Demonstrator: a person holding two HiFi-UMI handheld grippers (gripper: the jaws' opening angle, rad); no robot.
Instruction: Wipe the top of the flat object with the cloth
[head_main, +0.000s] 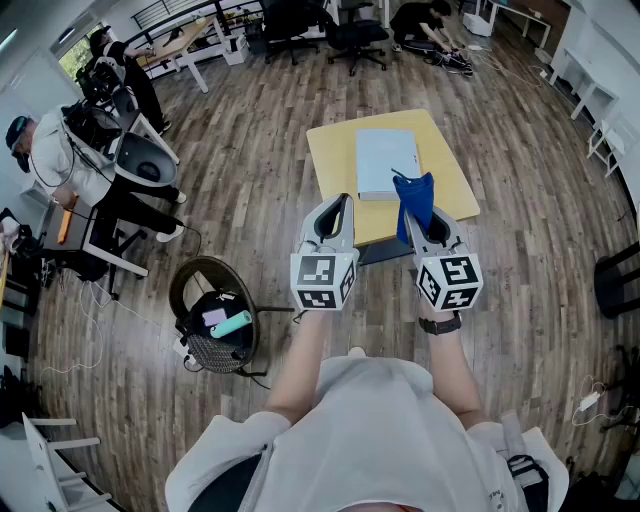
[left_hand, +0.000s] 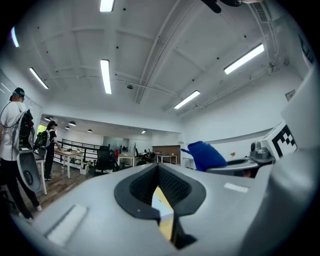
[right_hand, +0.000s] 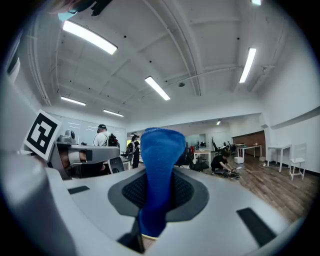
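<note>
A pale blue flat object (head_main: 385, 160) lies on a small yellow table (head_main: 333, 158) ahead of me. My right gripper (head_main: 420, 216) is held over the table's near edge, shut on a blue cloth (head_main: 415, 199) that sticks up from its jaws. In the right gripper view the cloth (right_hand: 159, 170) fills the jaw gap of that gripper (right_hand: 156, 200). Level with it to the left is my left gripper (head_main: 338, 210), its jaws together and holding nothing. The left gripper view shows the left gripper (left_hand: 160, 175), a sliver of yellow table through its jaws, and the cloth (left_hand: 205, 156) off to the right.
A round wire basket (head_main: 215, 318) with small items stands on the wooden floor at my left. People work at desks (head_main: 90, 170) at the far left. Office chairs (head_main: 355, 35) and a crouching person (head_main: 425, 22) are beyond the table.
</note>
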